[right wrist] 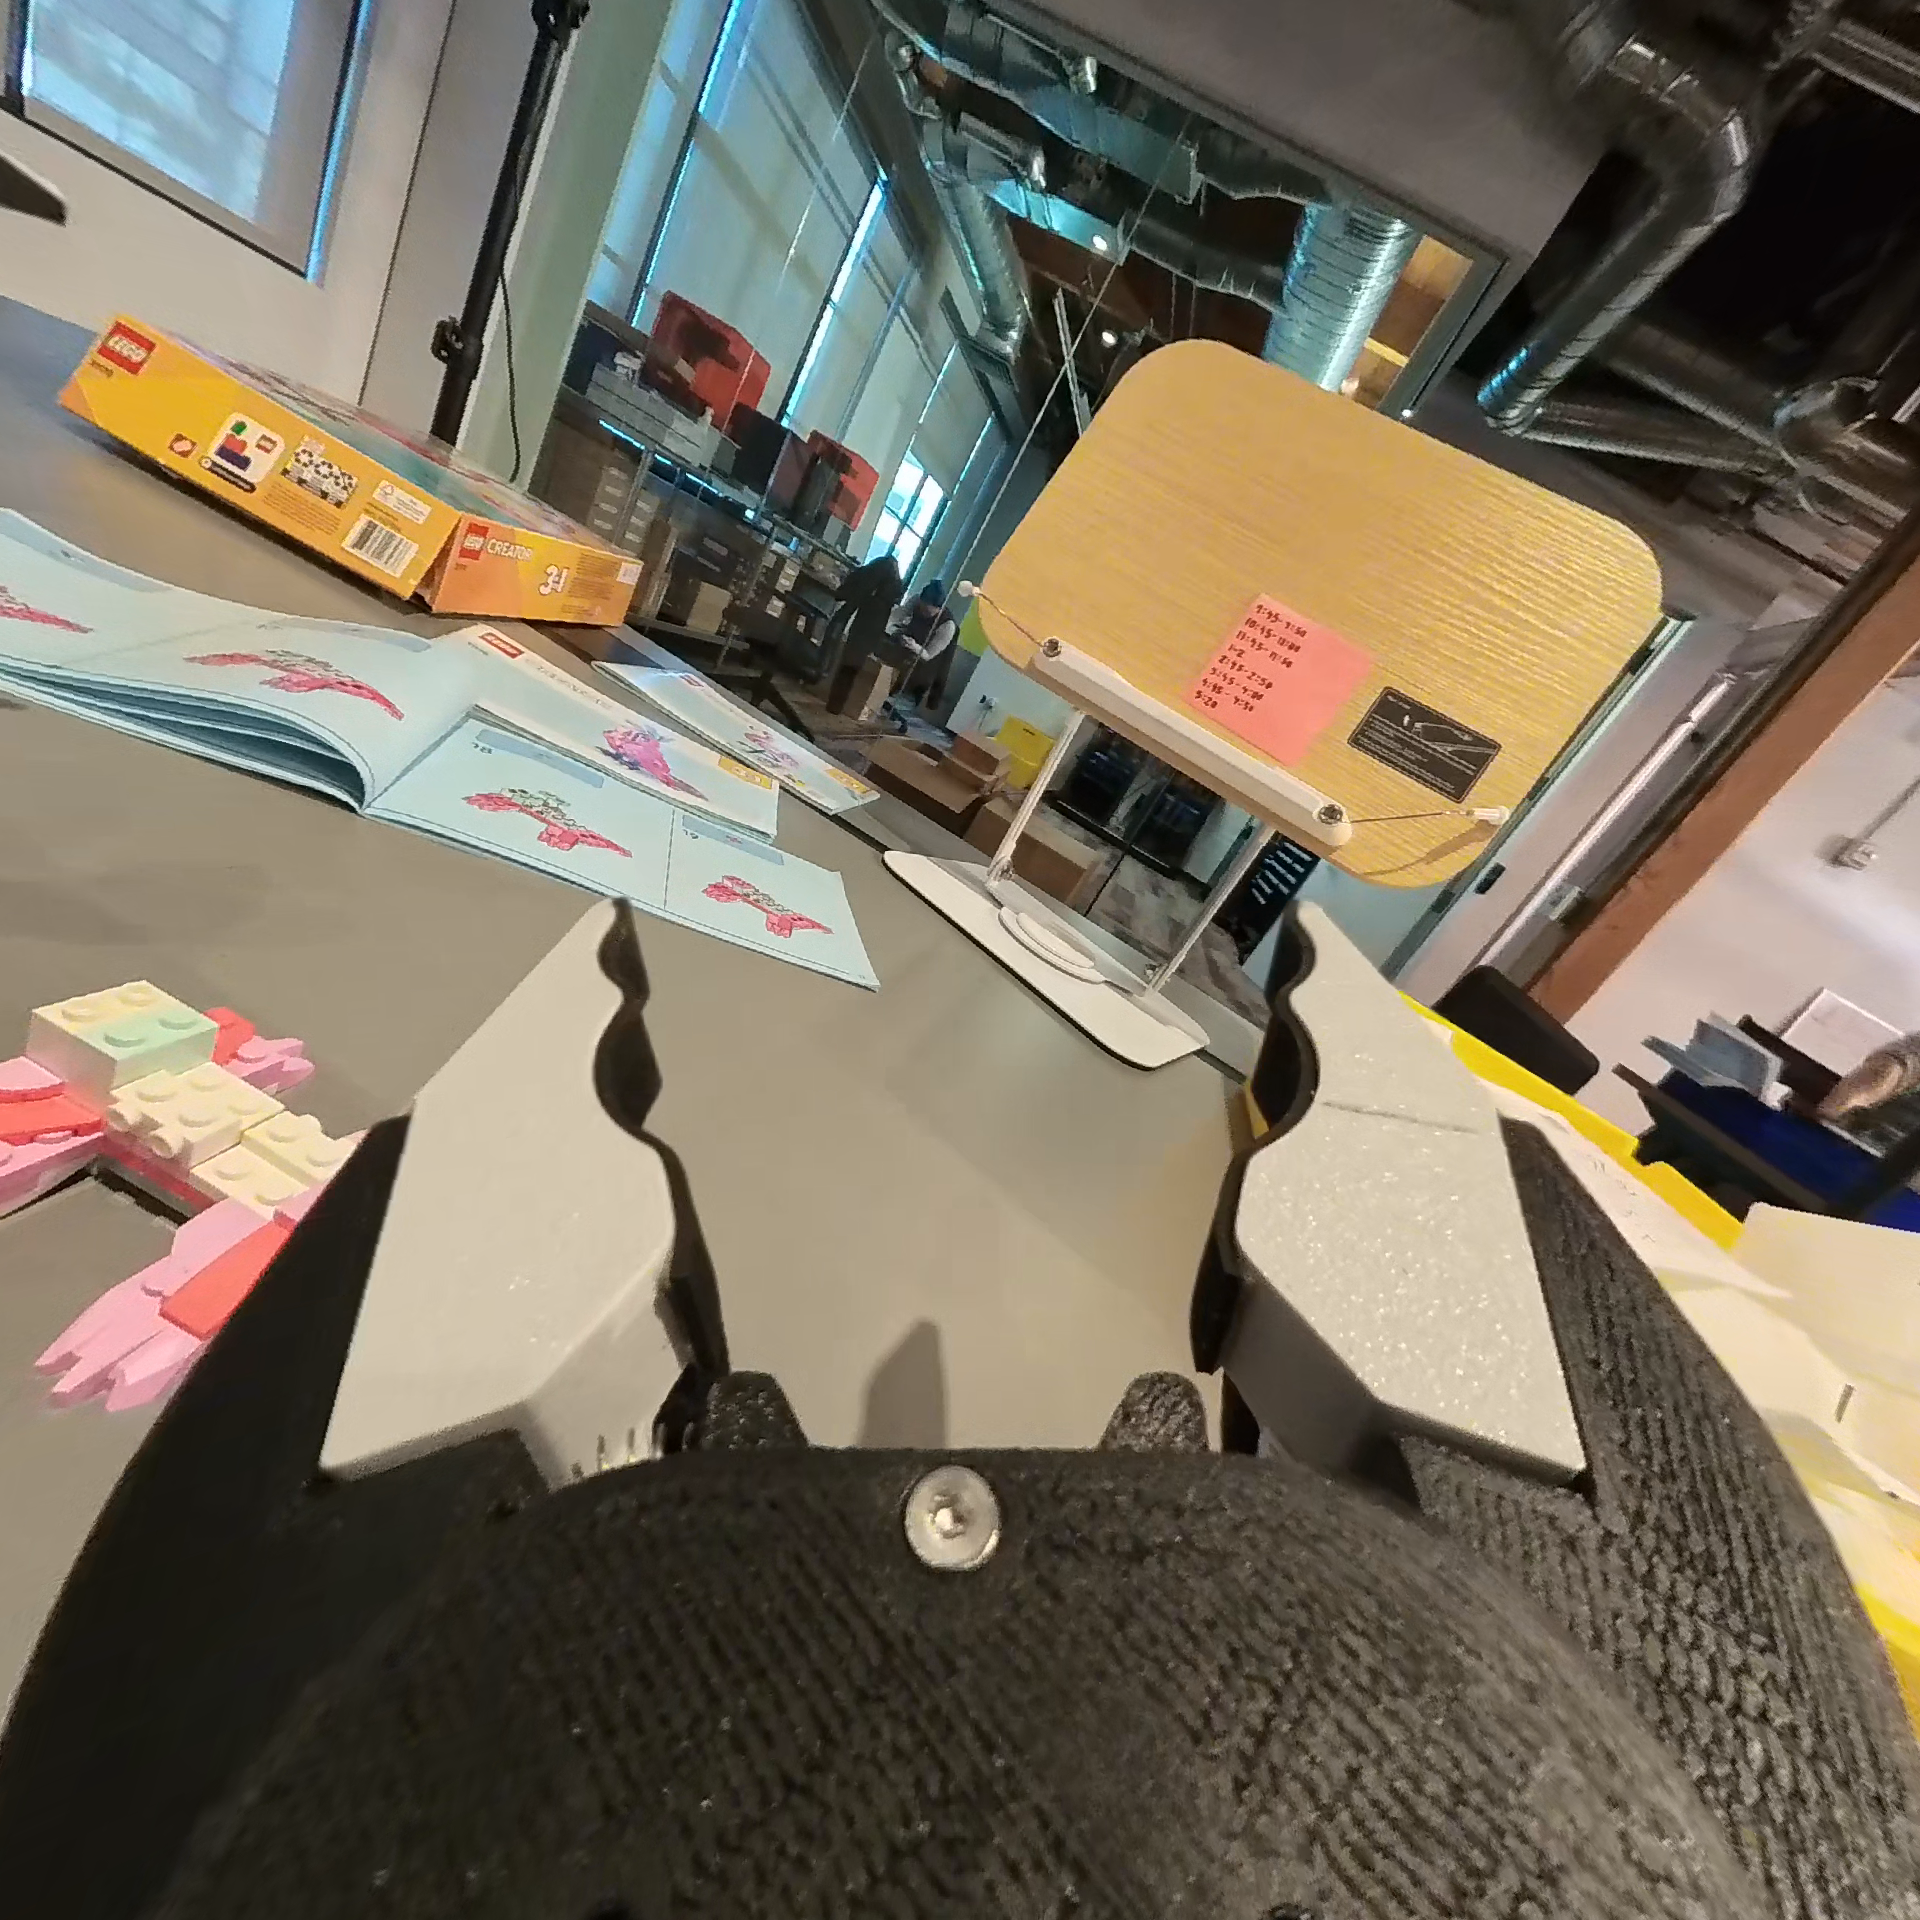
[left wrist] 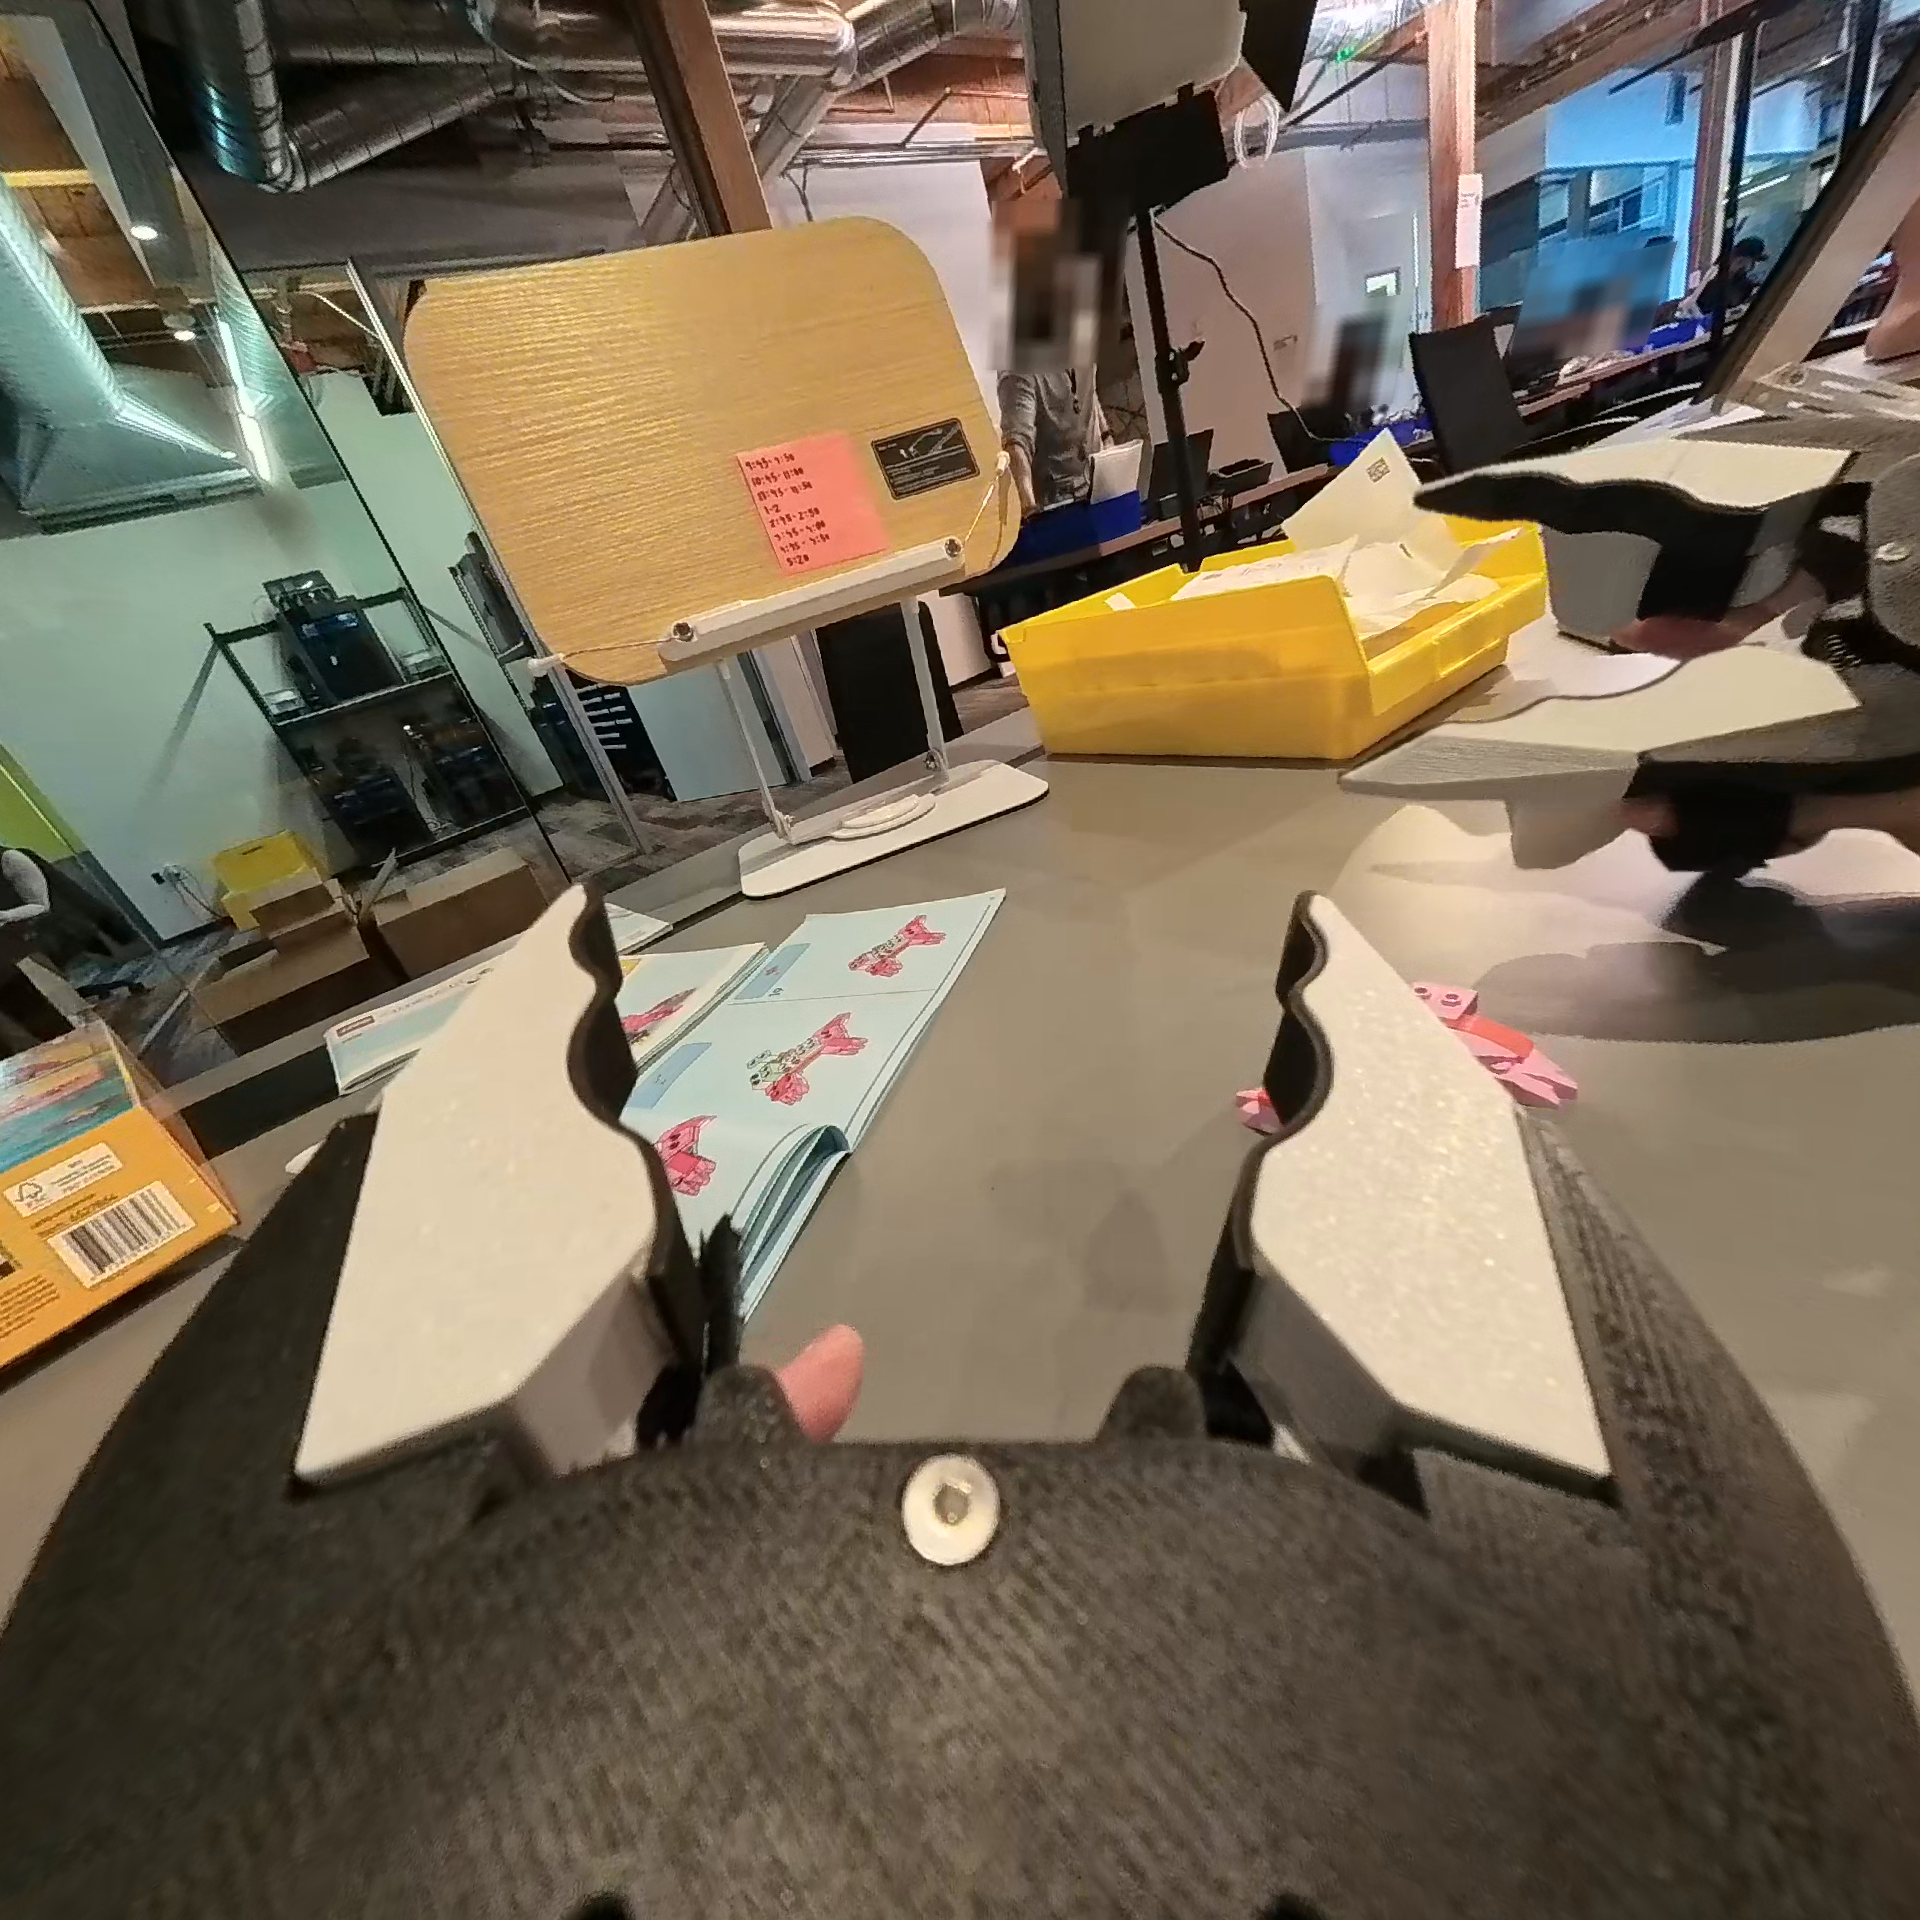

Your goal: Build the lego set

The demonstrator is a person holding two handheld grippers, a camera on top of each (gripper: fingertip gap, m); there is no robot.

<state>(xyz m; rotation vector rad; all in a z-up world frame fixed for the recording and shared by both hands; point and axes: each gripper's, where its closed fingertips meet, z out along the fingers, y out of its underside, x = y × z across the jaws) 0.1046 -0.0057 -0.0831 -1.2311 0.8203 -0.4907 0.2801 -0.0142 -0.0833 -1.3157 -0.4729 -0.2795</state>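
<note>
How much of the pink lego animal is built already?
Done: a pink and white lego model sits partly assembled on the grey table. In hand: nothing; the left hand-held gripper and right hand-held gripper are both open and empty. Left: following the open instruction booklet further.

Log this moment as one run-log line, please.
left gripper: open, empty | right gripper: open, empty | pink lego model: on table, ungripped | instruction booklet: open

Wood-grain stand board (right wrist: 1320,623), smooth grey table (right wrist: 935,1143)
</note>
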